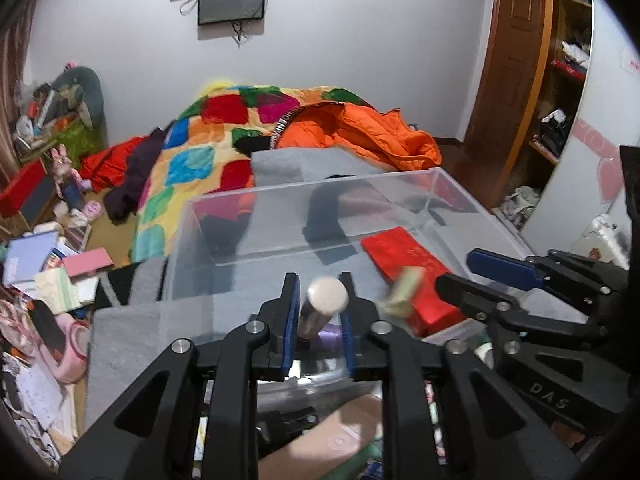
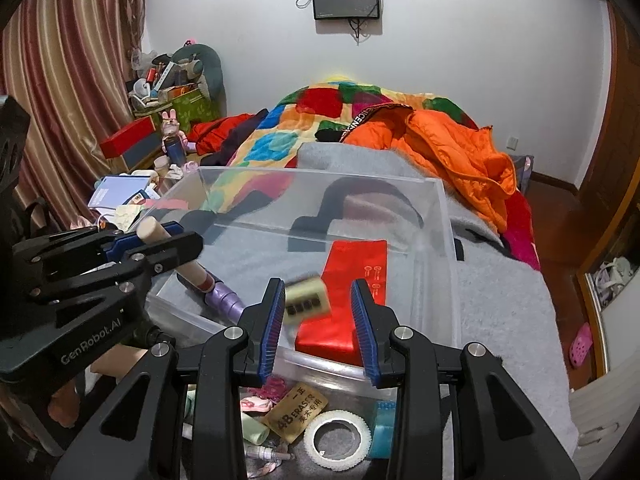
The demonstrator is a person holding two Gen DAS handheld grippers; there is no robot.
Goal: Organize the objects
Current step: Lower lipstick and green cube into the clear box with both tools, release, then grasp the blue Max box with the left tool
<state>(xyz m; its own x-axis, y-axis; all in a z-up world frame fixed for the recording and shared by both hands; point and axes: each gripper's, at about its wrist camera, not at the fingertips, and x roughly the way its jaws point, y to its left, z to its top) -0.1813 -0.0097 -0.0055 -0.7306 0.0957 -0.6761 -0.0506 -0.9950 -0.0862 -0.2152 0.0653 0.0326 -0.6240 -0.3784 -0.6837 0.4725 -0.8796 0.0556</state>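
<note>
My left gripper (image 1: 319, 312) is shut on a tube-like bottle (image 1: 324, 306) with a beige cap and purple lower end, held at the near left edge of a clear plastic bin (image 1: 224, 208); it also shows in the right wrist view (image 2: 192, 268). My right gripper (image 2: 320, 320) is open above the bin; a small blurred beige block with dark squares (image 2: 306, 298) is between its fingers, in mid-air and touching neither pad. A flat red packet (image 2: 352, 292) lies in the bin.
The bin sits on a grey blanket (image 2: 500, 300) on a bed with a colourful quilt (image 2: 320, 120) and orange jacket (image 2: 448, 140). A nearer clear container holds an eraser box (image 2: 298, 412), tape roll (image 2: 338, 438) and small items. Clutter covers the floor at left (image 1: 48, 280).
</note>
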